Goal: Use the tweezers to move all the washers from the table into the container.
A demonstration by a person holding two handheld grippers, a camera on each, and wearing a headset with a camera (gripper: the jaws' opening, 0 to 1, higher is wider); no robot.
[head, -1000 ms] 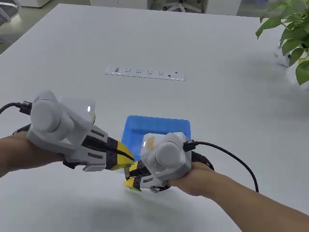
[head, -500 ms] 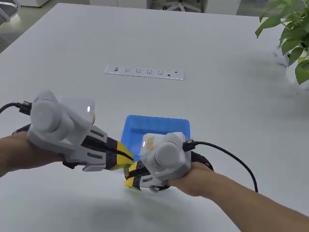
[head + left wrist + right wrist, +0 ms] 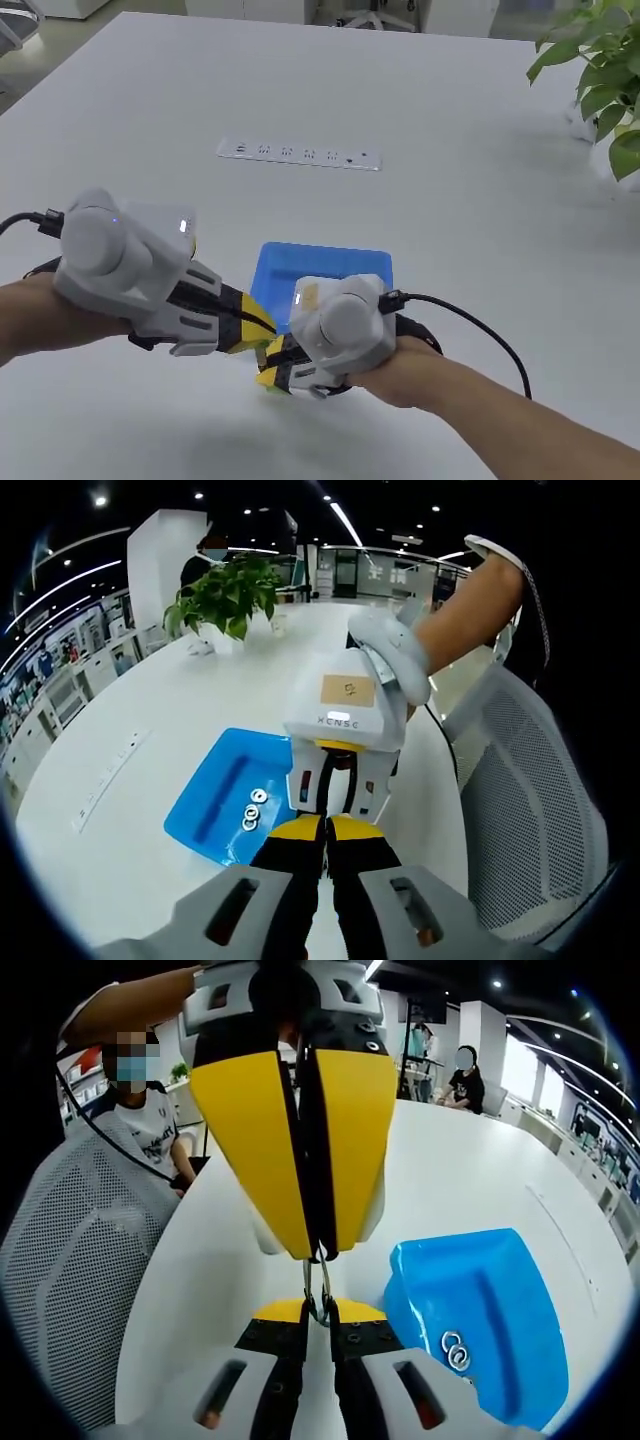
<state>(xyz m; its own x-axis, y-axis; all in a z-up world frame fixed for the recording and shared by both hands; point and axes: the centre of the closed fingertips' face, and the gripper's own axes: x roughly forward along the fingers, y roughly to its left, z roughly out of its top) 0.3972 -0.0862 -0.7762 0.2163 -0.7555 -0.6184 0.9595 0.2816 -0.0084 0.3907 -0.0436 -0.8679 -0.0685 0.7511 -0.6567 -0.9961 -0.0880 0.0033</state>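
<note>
The blue tray (image 3: 322, 266) lies on the white table in front of my hands. It holds three washers (image 3: 254, 810), and two of those washers (image 3: 455, 1350) show in the right gripper view. My left gripper (image 3: 262, 328) and right gripper (image 3: 270, 372) meet tip to tip at the tray's near left corner. The left gripper's yellow jaws are shut on thin metal tweezers (image 3: 318, 1278). The tweezer tips reach down between the right gripper's (image 3: 318, 1312) closed jaws. In the left gripper view my own jaws (image 3: 326, 826) are pressed together, facing the white body of the right gripper (image 3: 345, 715).
A white power strip (image 3: 300, 154) lies farther back on the table. A potted plant (image 3: 600, 80) stands at the far right edge. A mesh chair (image 3: 530, 810) sits beside the table. Cables trail from both grippers.
</note>
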